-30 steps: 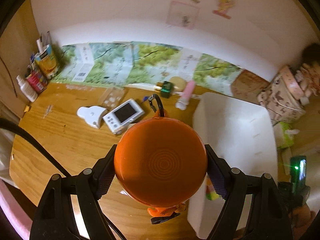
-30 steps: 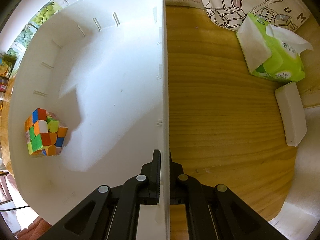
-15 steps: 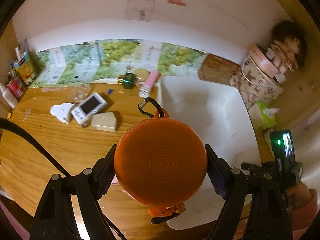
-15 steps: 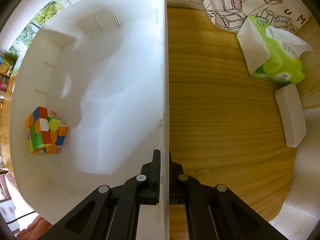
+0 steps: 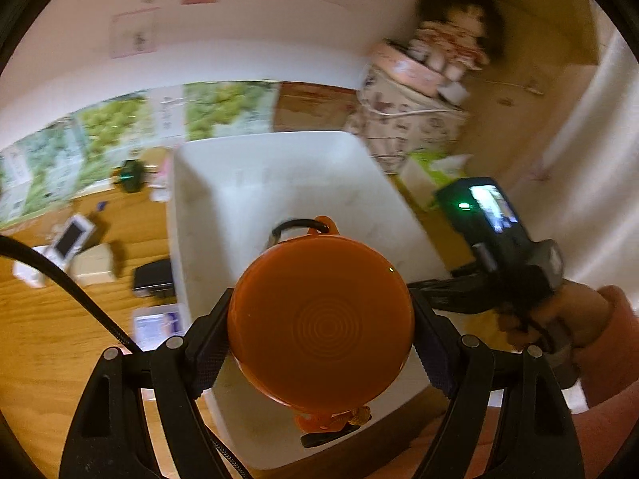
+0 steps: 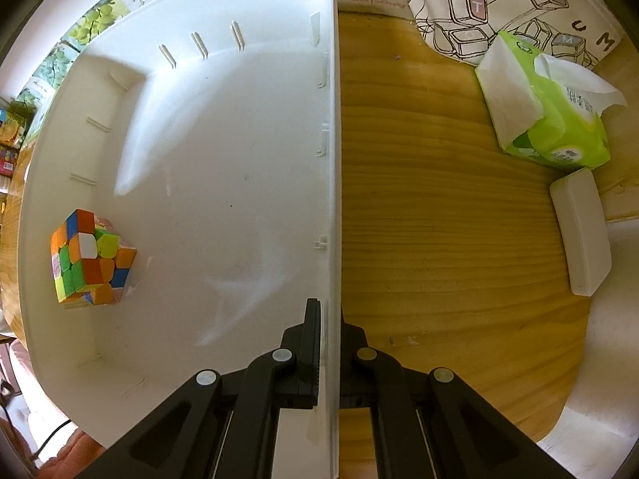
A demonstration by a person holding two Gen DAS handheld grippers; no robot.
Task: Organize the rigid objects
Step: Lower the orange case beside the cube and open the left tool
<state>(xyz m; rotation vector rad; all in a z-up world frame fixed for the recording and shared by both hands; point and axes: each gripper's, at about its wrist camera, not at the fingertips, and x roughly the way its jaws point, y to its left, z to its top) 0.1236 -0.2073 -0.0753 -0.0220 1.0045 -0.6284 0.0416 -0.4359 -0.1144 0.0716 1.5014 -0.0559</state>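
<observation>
We are holding an orange disc over the white bin while pinching the bin's wall.

Our left gripper [image 5: 321, 333] is standing wide, its pads pressing both sides of the disc [image 5: 319, 323], which is hanging above the bin's [image 5: 255, 183] near end, a black loop at its top. Our right gripper [image 6: 328, 333] is pointing down, jaws nearly closed, clamping the bin's right wall [image 6: 333, 159] at its near end. Inside the bin, a cube [image 6: 90, 257] is sitting against the left wall. The bin is resting on the wooden table [image 6: 439, 219].
</observation>
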